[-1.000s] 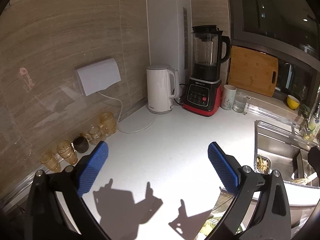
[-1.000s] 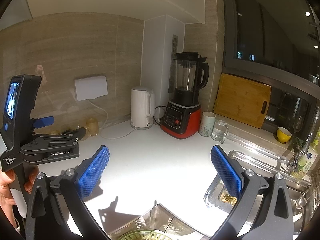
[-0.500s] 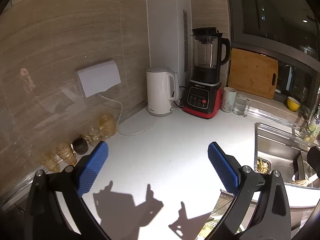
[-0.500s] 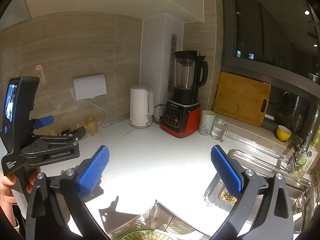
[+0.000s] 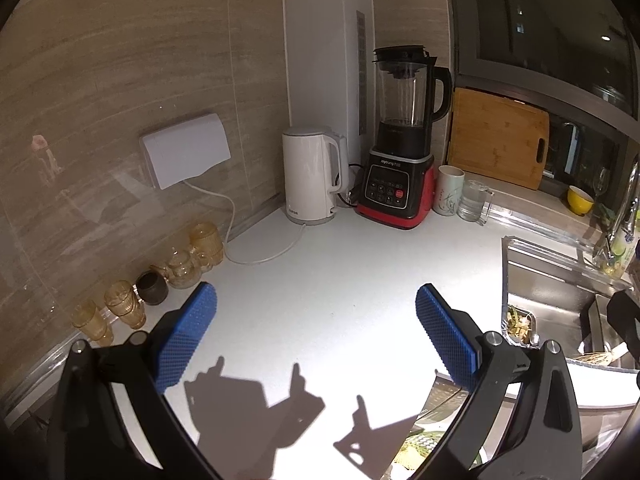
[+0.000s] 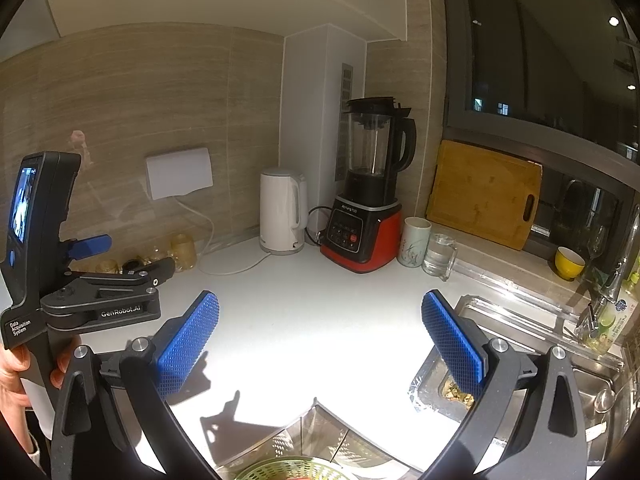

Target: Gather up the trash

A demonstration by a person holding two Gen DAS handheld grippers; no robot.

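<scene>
We hold the left gripper [image 5: 316, 322] above the white countertop [image 5: 320, 280] with its blue-padded fingers [image 5: 186, 338] spread wide and nothing between them; the right gripper [image 6: 320, 332] hangs over the same counter, its fingers equally wide apart and empty; in the right wrist view the left gripper's body [image 6: 80, 296] shows at the left edge, gripped by our hand [image 6: 16, 376]. The trash [image 6: 458, 392], yellowish food scraps, lies in a foil tray [image 6: 428, 380] at the near edge of the steel sink [image 6: 520, 320], to the right of both grippers and touched by neither; the same scraps [image 5: 520, 320] appear past the left gripper's right finger. Against the back wall stand a white kettle [image 5: 310, 176], a red-based blender [image 5: 400, 160], a patterned cup [image 5: 448, 190] and a glass mug [image 5: 474, 200], with a wooden cutting board [image 5: 498, 144] leaning behind them; amber glasses [image 5: 120, 300] line the left wall; a yellow bowl [image 5: 580, 200] sits on the ledge behind the sink.
</scene>
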